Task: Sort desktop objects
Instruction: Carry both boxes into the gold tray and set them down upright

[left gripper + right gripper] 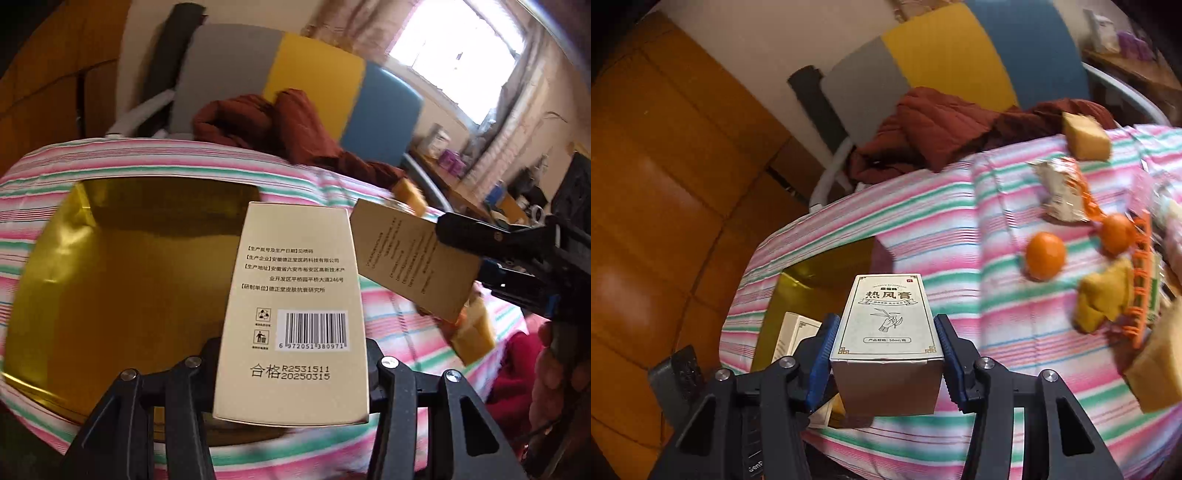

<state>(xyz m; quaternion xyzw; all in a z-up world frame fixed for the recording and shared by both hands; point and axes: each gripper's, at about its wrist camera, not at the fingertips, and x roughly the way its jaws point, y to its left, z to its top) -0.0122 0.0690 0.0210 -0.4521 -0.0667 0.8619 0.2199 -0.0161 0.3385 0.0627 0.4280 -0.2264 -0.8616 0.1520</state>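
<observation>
My left gripper (291,350) is shut on a cream carton (295,295) whose barcode side faces the camera. It hangs above a shiny gold tray (110,280) on the striped cloth. At the right of that view, my right gripper (458,258) clamps a second cream carton (413,258), tilted, with a person's hand (554,369) on the handle. In the right wrist view, my right gripper (886,325) squeezes this carton (886,321) between blue pads (822,350). The gold tray (820,277) lies beyond it, and the other carton (796,332) shows at lower left.
Two oranges (1045,254), a snack packet (1060,188), yellow sponge blocks (1086,136), a yellow bag (1104,295) and an orange plastic rack (1141,280) lie on the striped cloth (942,221). A dark red jacket (942,125) and a cushioned chair sit behind the table.
</observation>
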